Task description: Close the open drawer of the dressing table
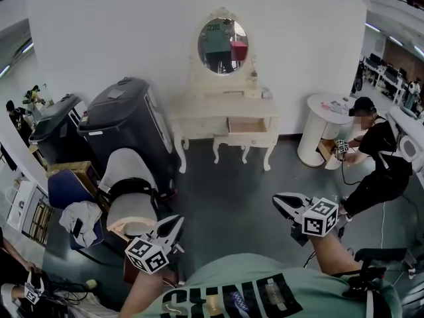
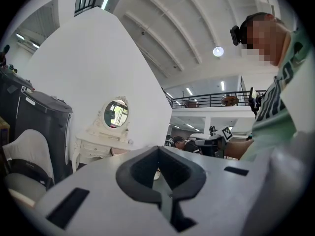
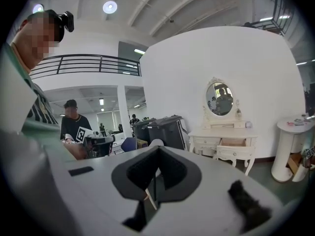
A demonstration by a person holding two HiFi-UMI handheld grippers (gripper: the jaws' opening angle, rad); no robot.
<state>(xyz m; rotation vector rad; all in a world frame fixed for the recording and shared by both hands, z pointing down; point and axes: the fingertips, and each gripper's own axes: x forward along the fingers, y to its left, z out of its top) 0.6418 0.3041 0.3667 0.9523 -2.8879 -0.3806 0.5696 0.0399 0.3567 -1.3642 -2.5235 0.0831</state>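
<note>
Drawer [image 1: 247, 138] open, right side of dressing table [image 1: 213, 108]

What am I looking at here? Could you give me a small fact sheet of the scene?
place: indoor hall, white wall, grey floor
dressing table: white, against the wall, oval mirror on top
drawer: pulled out, not yet closed
left gripper: shut, empty, far from the table
right gripper: shut, empty, far from the table
beside the table: black bin at picture left, white round stand at picture right
</note>
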